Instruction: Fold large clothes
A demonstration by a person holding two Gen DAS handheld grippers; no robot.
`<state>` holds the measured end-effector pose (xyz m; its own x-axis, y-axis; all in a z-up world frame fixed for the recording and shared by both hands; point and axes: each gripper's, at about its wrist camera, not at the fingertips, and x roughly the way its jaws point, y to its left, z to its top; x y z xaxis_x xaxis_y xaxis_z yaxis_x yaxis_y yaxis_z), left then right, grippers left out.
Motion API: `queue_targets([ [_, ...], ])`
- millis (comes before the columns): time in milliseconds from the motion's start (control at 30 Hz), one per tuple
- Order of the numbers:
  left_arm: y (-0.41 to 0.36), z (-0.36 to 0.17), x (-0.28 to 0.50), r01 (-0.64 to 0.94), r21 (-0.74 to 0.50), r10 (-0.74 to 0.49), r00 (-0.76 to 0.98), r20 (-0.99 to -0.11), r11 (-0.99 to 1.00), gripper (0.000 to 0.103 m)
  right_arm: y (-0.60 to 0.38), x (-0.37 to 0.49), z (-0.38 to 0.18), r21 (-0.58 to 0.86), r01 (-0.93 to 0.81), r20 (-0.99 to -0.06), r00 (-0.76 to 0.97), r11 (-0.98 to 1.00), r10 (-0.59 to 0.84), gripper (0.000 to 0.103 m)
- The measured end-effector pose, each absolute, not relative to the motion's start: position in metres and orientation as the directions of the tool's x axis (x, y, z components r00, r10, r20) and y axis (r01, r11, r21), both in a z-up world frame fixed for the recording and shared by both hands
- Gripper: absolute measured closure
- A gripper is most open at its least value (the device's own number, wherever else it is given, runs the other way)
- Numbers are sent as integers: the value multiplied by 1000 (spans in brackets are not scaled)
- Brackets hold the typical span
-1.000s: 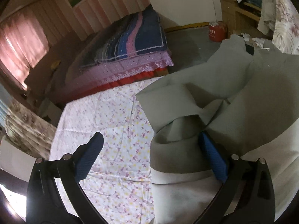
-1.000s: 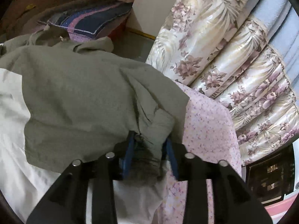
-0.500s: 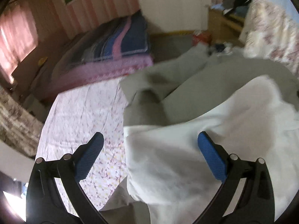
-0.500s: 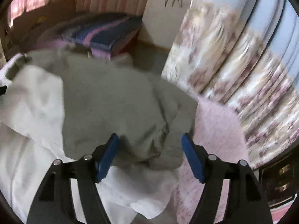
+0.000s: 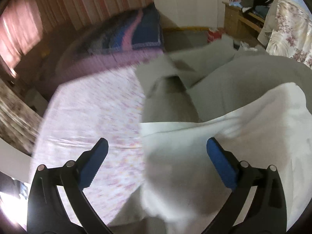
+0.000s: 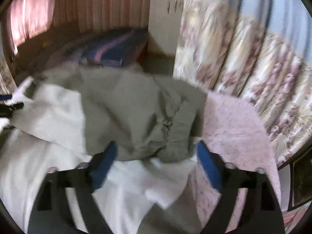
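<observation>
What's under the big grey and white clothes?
The grey and white garment lies on a pink flowery bedsheet, which shows bare beside it in both views. Whatever else sits beneath the cloth is covered and cannot be seen.

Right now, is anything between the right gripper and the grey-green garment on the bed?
Nothing visible. The right gripper has just been opening and stands wide, its fingers straddling the cuffed edge of the grey-green garment without pressing it. Only the garment's own white lining lies below.
</observation>
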<state>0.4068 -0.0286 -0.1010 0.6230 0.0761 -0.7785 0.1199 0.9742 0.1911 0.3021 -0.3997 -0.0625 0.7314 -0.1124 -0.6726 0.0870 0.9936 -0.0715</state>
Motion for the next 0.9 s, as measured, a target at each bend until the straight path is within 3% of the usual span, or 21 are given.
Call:
queue_targets([
  [100,-17,-78,376,100,186,71,671,-738,977,3,-391,263,-38,-49,111,-609,784,993,-118,2],
  [267,-2,-47,324,64,125,40,723,-690,990,3,-376,219,-28,-32,128,-590,798,991,-122,2],
  [367,1,-37,299,50,92,26,731,-681,994,3,-365,201,-31,-61,169,-599,782,984,-171,2],
  [600,-4,-35,252,46,133,56,740,-670,990,3,-339,145,-25,-179,304,-501,791,936,-352,2],
  [900,2,-34,200,34,102,42,751,-659,994,3,-342,87,-42,-66,362,-567,753,930,-334,2],
])
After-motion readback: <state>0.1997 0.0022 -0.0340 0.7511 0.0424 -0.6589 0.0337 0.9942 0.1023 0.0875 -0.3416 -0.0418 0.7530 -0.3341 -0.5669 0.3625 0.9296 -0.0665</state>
